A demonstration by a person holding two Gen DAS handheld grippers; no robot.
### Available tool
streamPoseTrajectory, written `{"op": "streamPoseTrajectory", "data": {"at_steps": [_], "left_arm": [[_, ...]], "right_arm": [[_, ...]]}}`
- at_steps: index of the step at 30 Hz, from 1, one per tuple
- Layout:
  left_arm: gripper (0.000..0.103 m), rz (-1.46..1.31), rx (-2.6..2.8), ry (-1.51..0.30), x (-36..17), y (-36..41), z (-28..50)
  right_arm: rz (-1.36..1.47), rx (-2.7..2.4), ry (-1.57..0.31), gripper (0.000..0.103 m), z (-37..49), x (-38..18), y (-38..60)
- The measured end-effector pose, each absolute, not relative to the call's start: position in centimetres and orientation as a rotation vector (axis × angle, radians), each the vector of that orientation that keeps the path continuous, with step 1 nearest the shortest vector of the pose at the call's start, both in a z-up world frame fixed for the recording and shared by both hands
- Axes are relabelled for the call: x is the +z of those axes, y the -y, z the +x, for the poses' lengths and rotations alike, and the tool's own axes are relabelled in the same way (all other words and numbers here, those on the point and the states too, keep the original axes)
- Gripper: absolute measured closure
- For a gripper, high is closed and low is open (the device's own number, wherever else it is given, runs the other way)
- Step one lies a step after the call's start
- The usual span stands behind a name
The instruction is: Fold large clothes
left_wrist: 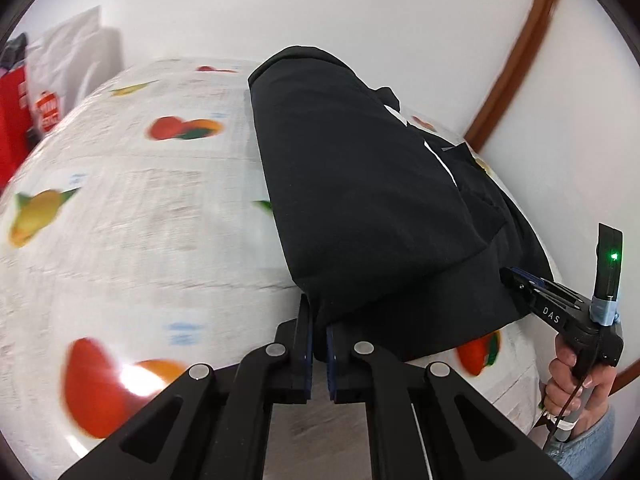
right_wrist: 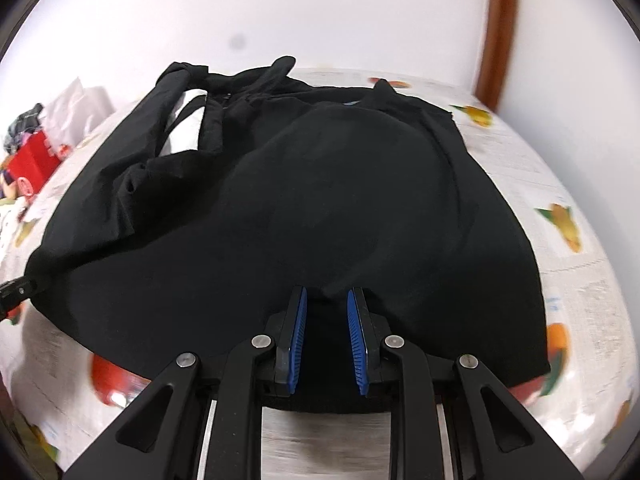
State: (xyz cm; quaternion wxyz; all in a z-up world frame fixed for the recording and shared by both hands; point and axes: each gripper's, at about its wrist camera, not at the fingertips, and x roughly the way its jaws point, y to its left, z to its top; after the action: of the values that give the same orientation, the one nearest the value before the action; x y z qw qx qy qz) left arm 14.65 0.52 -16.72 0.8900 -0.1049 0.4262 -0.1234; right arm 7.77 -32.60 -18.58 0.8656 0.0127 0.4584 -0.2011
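Table with fruit-print cloth (left_wrist: 132, 208) fills most of both views. Black garment (left_wrist: 360, 184) lies spread on it, near hem at the table edge closest to both grippers, straps/sleeves bunched at the far side by the white wall (left_wrist: 360, 8).

Left gripper (left_wrist: 319, 320): jaws closed down narrow on the garment's near corner, fabric edge running between the blue pads.

Right gripper (right_wrist: 327, 294): jaws partly closed, a fold of the hem bunched between the ribbed blue pads; they look clamped on it.

In the left wrist view the right gripper's body reads "DAS", green LED lit above it, hand (left_wrist: 576, 380) on the handle. Red box (right_wrist: 34, 160) off the far left has white writing, unreadable.
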Motion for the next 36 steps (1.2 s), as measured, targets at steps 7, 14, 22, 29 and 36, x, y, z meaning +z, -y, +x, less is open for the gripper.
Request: {"op": "streamPoseTrajectory", "data": {"at_steps": [7, 14, 22, 29, 36], "left_arm": [[0.094, -0.218, -0.243, -0.895, -16.7, -3.5, 13.0], [0.068, -0.204, -0.296, -0.89, -16.2, -3.6, 12.0], [0.033, -0.198, -0.351, -0.873, -16.2, -1.5, 13.0], [0.025, -0.091, -0.29, -0.87, -16.3, 0.8, 13.9], [0.024, 0.002, -0.244, -0.866, -16.5, 2.0, 13.8]], "right_arm": [[0.074, -0.354, -0.959, 0.08, 9.8, -18.4, 29.8], [0.128, -0.174, -0.847, 0.033, 11.1, -14.5, 27.3], [0.139, -0.089, -0.9, 0.029, 15.3, -16.9, 25.1], [0.177, -0.086, -0.908, 0.043, 17.1, -18.9, 25.4], [0.131, -0.011, -0.847, 0.094, 16.3, -17.2, 24.4]]}}
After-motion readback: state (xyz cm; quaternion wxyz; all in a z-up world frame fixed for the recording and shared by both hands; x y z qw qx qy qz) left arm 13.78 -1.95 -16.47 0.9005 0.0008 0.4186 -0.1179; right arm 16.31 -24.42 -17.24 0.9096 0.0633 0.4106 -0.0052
